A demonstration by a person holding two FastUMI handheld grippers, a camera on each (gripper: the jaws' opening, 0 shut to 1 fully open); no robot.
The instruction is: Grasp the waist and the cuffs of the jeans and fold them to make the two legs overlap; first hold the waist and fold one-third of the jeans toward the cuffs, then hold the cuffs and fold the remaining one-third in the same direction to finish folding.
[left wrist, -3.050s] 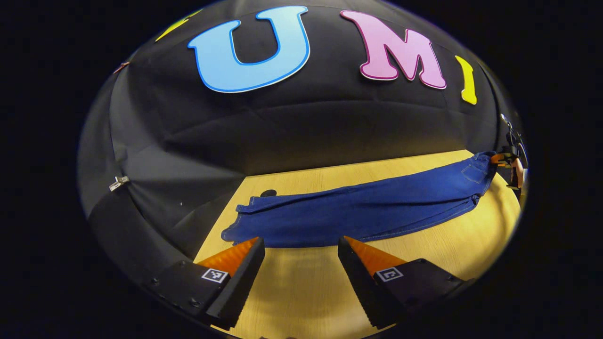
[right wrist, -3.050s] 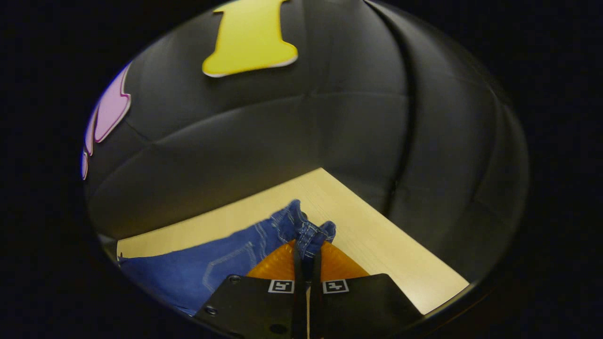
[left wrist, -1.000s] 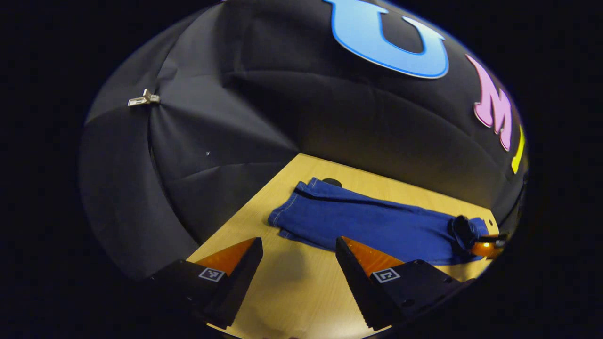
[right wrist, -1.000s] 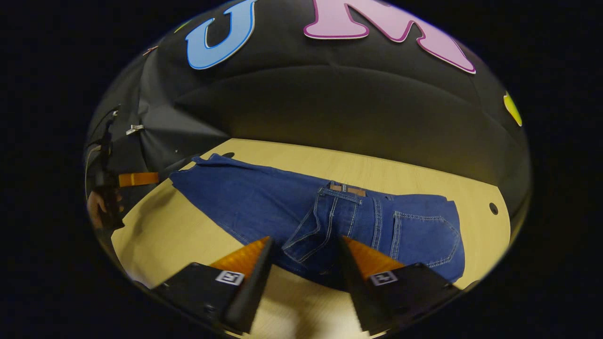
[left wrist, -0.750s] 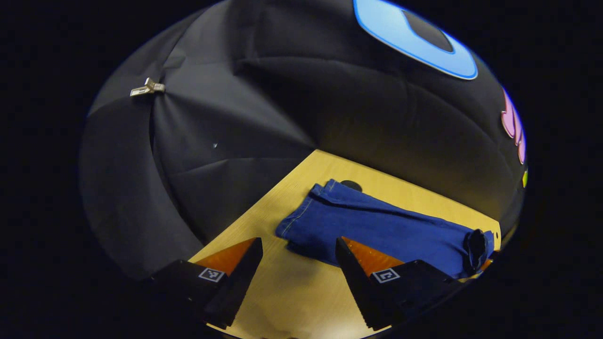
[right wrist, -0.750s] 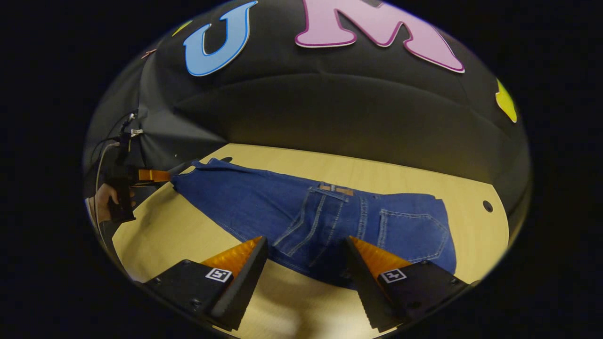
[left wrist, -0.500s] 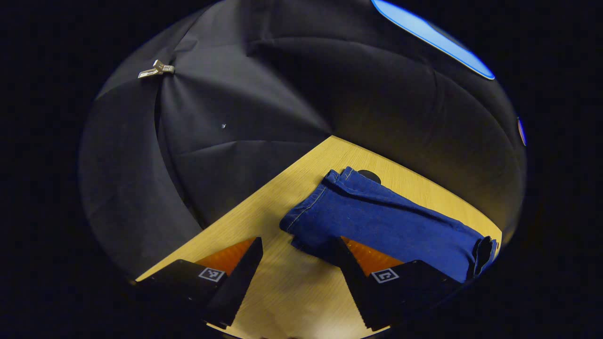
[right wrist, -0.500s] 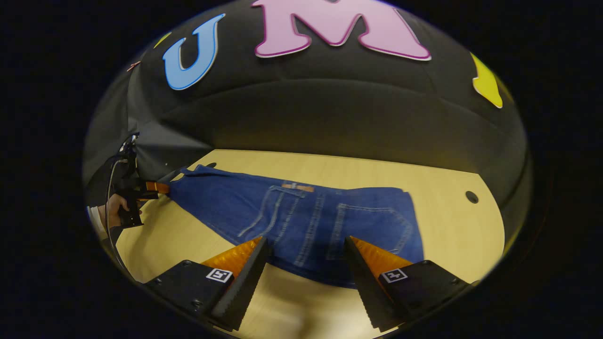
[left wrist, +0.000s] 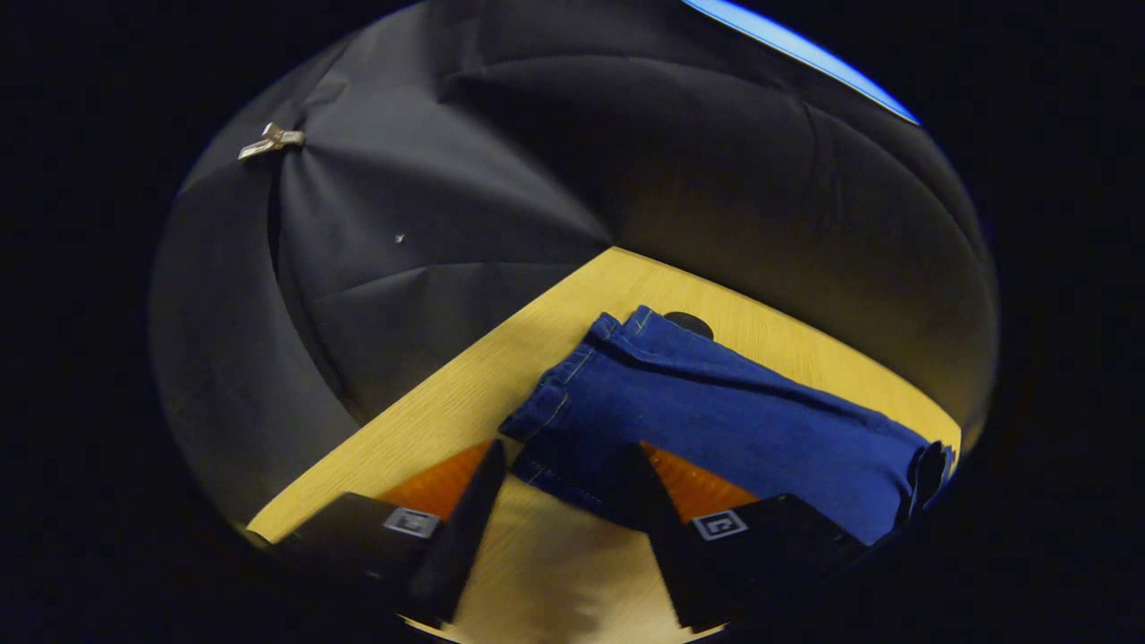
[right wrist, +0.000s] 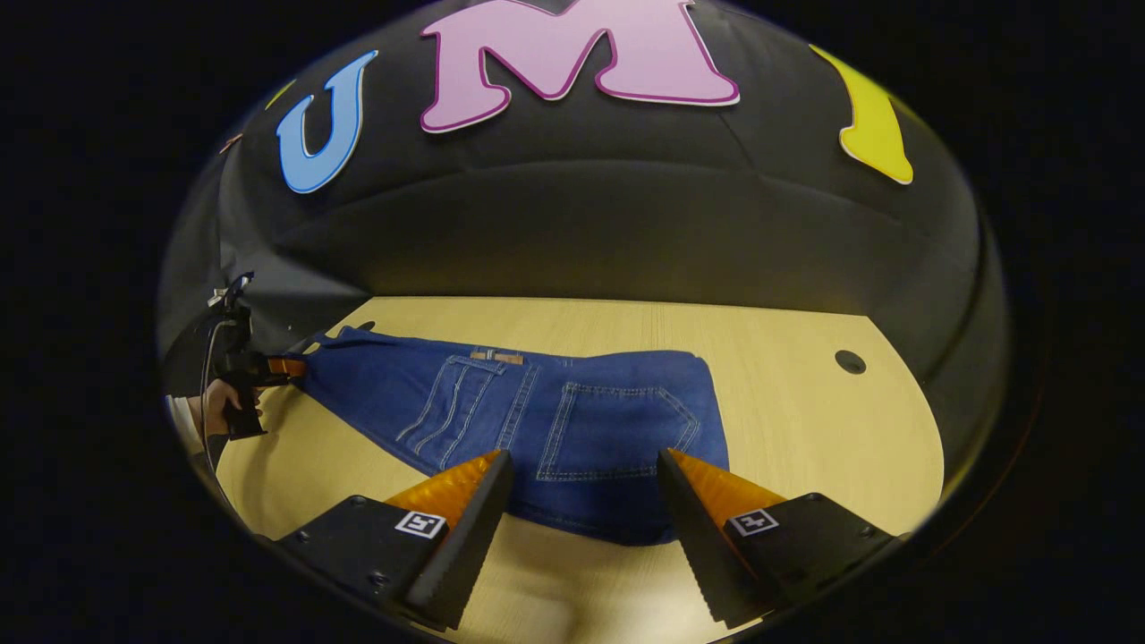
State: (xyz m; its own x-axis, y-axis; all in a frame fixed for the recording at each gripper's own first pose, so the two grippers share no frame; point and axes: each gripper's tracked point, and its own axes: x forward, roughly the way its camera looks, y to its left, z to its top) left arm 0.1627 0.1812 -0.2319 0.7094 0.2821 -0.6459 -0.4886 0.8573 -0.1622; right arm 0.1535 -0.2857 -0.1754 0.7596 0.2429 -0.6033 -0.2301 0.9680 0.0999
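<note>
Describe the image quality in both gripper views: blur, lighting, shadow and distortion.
Left gripper view: the left gripper is motion-smeared, the jeans stay fairly sharp, and a dark shadow lies on the table between the fingers. Right gripper view: sharp overall; the fisheye bows the table's far edge, the light falls off toward the rim, and the right gripper is crisp.

No readable text stands on anything: the square coded markers [right wrist: 422, 524] on the gripper fingers and the jeans' waist patch [right wrist: 498, 356] carry nothing legible.
</note>
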